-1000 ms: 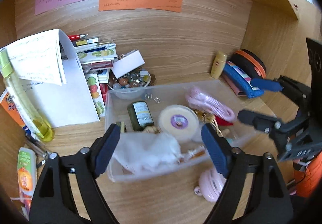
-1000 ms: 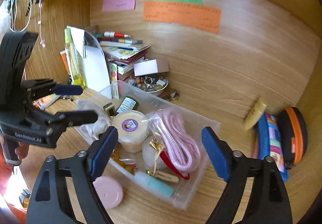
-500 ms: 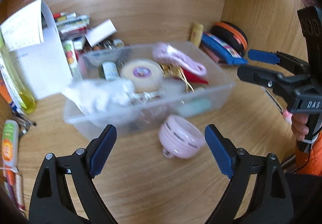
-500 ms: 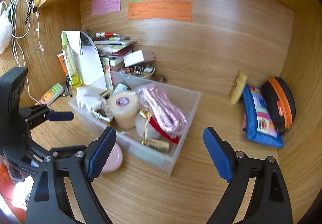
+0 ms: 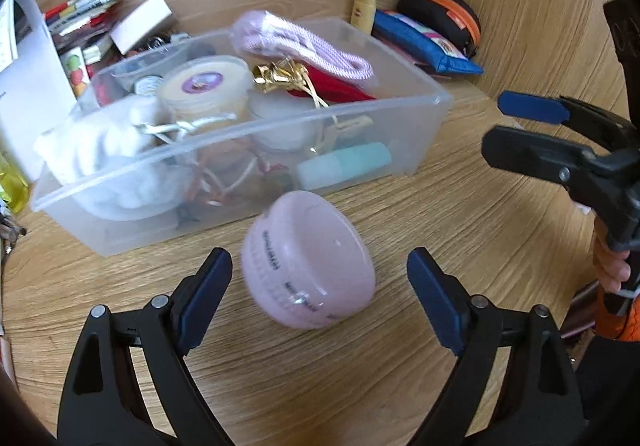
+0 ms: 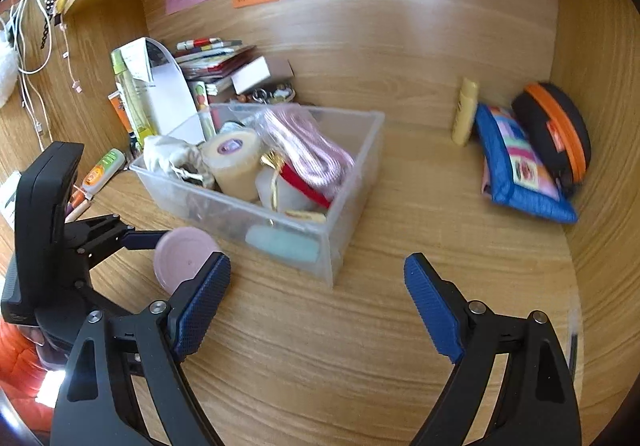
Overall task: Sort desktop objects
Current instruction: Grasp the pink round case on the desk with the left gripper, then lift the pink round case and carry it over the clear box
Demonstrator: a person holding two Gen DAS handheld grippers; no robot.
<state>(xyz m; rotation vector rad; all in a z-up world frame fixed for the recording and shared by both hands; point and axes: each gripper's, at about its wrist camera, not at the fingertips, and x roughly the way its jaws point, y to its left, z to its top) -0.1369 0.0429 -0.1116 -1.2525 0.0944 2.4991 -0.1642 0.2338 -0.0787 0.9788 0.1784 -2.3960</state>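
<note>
The left gripper (image 5: 319,288) is spread wide around the pink jar (image 5: 308,262), pads clear of its sides; the jar rests on the wooden desk (image 5: 400,386), just beside the clear plastic bin (image 5: 248,133). The right gripper (image 6: 317,310) is also wide open, holding nothing

- A round pink jar (image 5: 310,266) is seen on the wooden desk, tilted, just beside the near wall of the bin, apart from it.
- A clear plastic bin (image 5: 256,137) is set on the desk, open-topped and crowded.
- Inside it, a white cloth pouch (image 5: 108,141), a cream tub with a purple label (image 5: 204,85), a pink cord bundle (image 5: 304,45), gold ribbon (image 5: 280,71) and a teal tube (image 5: 344,165) are held.
</note>
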